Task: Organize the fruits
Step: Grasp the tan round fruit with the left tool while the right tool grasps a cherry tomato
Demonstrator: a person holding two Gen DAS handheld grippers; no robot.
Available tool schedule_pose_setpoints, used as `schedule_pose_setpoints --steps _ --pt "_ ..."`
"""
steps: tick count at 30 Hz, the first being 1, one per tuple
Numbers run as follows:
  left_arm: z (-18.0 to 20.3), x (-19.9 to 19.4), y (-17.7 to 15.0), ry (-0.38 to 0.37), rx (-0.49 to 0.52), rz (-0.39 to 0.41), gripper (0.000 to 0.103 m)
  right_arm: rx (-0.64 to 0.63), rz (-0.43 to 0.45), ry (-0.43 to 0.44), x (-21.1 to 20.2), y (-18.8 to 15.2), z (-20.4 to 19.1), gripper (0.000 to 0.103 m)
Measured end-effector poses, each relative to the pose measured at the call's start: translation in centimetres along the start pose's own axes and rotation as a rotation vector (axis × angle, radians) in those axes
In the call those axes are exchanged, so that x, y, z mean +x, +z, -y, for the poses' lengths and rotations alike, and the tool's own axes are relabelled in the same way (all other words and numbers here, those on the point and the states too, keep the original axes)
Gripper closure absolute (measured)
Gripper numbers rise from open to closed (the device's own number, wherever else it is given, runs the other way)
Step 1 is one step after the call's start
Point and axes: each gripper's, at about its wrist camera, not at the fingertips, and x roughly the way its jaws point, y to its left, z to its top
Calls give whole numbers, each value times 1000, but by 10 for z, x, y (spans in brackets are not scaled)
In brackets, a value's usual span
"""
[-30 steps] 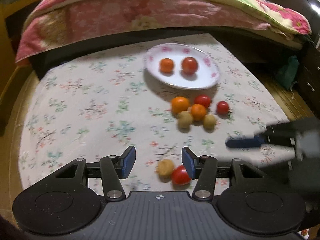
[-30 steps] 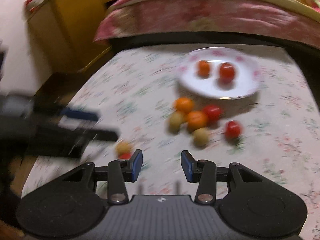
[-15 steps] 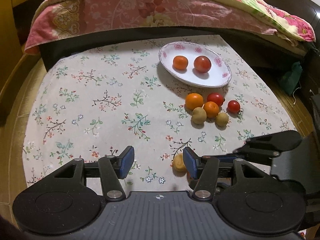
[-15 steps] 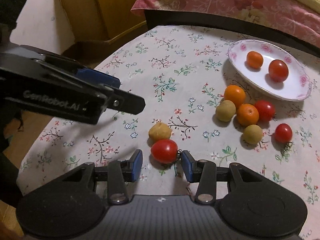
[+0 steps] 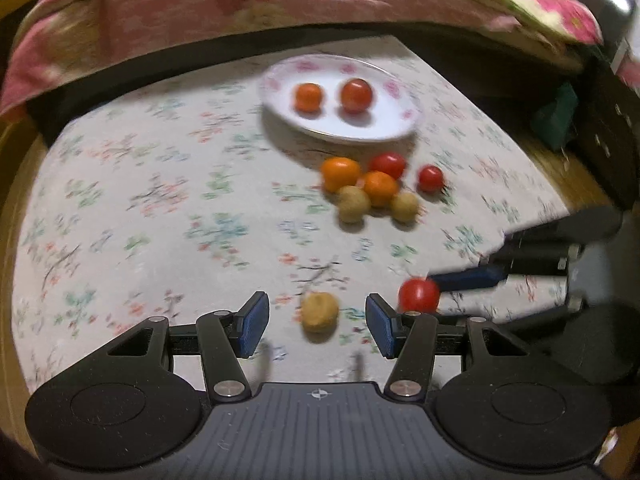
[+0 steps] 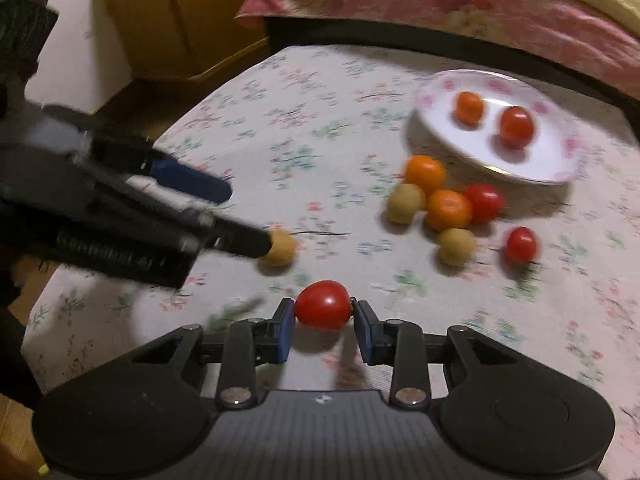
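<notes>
On the floral tablecloth, my right gripper [image 6: 323, 310] is closing its jaws on a red tomato [image 6: 324, 305], and both blue pads touch its sides. The left wrist view shows the same tomato [image 5: 418, 295] at the tip of the right gripper [image 5: 460, 280]. My left gripper [image 5: 318, 324] is open, with a tan round fruit [image 5: 319, 312] on the cloth between its fingers, untouched. From the right wrist view, the left gripper [image 6: 240, 218] reaches in from the left, one finger beside that tan fruit [image 6: 280, 254]. A white plate [image 5: 392, 128] holds an orange [image 5: 308, 97] and a tomato [image 5: 356, 95].
A cluster of several oranges, tomatoes and tan fruits [image 5: 368, 188] lies just in front of the plate. A bed with a pink floral quilt [image 5: 240, 8] runs along the table's far edge. A yellow cabinet [image 6: 168, 20] stands off the far left corner.
The right gripper's jaws have closed in on the red tomato. It now sits apart from the tan fruit. The left gripper has shifted so the tan fruit lies between its fingers.
</notes>
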Motion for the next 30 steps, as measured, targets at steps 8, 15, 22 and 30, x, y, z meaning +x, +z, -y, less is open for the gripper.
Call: schedule_pose_setpoints --steps 8,15,22,30 --pt "17 20 -7 53 73 -45 51 72 -10 -45 0 -5 19 72" --pt "16 28 -7 76 64 -52 60 58 -4 -31 3 -9 16 72" --pt "26 36 -5 105 86 -53 62 59 -7 -23 6 -14 21 71" --pt "26 36 -7 106 100 -48 59 27 -6 -25 7 -15 20 68"
